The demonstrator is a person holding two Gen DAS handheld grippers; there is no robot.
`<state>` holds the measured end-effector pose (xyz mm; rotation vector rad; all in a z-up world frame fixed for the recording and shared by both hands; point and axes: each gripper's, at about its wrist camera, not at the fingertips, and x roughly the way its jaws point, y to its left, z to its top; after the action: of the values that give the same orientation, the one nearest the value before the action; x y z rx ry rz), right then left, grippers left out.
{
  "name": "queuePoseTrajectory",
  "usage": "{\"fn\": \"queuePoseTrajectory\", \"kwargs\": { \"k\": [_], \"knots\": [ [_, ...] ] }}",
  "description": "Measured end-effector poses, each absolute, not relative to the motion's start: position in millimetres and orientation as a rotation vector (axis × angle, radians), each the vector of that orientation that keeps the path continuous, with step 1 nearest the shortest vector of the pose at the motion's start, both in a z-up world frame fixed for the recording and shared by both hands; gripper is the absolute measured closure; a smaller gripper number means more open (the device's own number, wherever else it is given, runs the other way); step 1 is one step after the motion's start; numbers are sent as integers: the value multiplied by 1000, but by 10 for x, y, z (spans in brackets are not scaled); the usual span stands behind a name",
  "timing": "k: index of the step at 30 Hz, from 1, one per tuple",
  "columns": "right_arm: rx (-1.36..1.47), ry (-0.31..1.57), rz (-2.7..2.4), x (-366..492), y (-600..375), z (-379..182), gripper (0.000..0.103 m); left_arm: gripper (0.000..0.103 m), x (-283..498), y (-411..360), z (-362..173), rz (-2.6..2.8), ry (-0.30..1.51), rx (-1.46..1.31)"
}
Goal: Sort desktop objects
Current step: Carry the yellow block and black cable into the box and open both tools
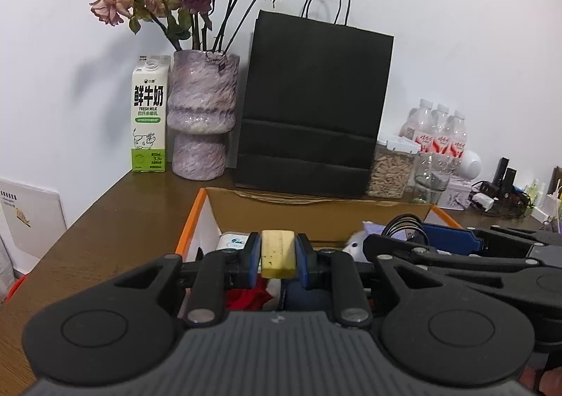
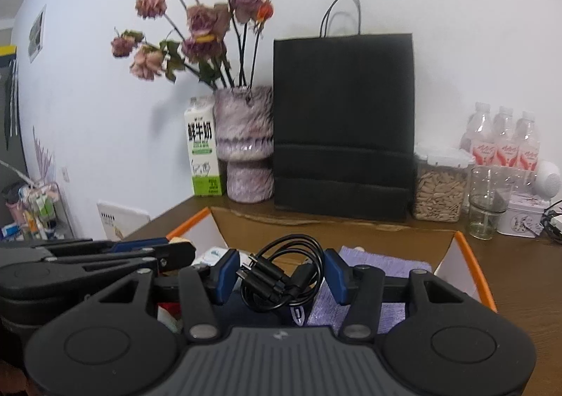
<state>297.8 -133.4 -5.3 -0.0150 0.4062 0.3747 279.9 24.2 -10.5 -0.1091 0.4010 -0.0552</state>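
Observation:
My left gripper [image 1: 277, 259] is shut on a pale yellow eraser-like block [image 1: 277, 253], held above an open cardboard box [image 1: 316, 216] with orange-edged flaps. My right gripper [image 2: 282, 274] is shut on a coiled black cable [image 2: 281, 276], its blue pads [image 2: 226, 274] pressing the bundle from both sides, also over the box [image 2: 333, 231]. Each gripper shows in the other's view: the right gripper [image 1: 453, 243] at the right, the left gripper [image 2: 154, 250] at the left. Inside the box lie a purple cloth [image 2: 383, 260], a white plush toy [image 1: 354, 243], something red [image 1: 249, 297] and a small white item [image 1: 232, 241].
Behind the box stand a black paper bag [image 1: 312, 104], a purple vase [image 1: 200, 118] of dried roses and a milk carton [image 1: 149, 118]. To the right are a jar of seeds [image 2: 439, 192], a glass cup [image 2: 488, 202], water bottles [image 2: 502, 139] and a tin [image 2: 523, 216]. The wooden desk [image 1: 116, 231] ends at the left.

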Motion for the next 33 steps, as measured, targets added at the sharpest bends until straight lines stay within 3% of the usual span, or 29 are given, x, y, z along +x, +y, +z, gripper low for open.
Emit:
{"fn": "queuePoseTrajectory", "kwargs": {
  "k": [11,13,14,16,18,20,33],
  "knots": [
    [-42,433,379,2993,-1308,-99,50,78,2807,239,-146,-38,408,-82],
    [-42,436,365,2988,-1319,-91,48,54,2780,228,-143,10,384,-57],
    [-40,435,352,2990,-1333,-81,41,47,2762,231,-138,42,367,-44],
    [-33,434,312,3005,-1382,-63,25,16,2750,259,-124,99,353,-39],
    [-21,431,300,3022,-1441,-42,8,0,2745,308,-108,130,340,-53],
    [-3,437,312,3032,-1488,-24,0,0,2736,352,-89,111,332,-71],
    [-10,453,316,3021,-1483,-14,0,0,2739,349,-84,118,351,-67]
  ]
}}
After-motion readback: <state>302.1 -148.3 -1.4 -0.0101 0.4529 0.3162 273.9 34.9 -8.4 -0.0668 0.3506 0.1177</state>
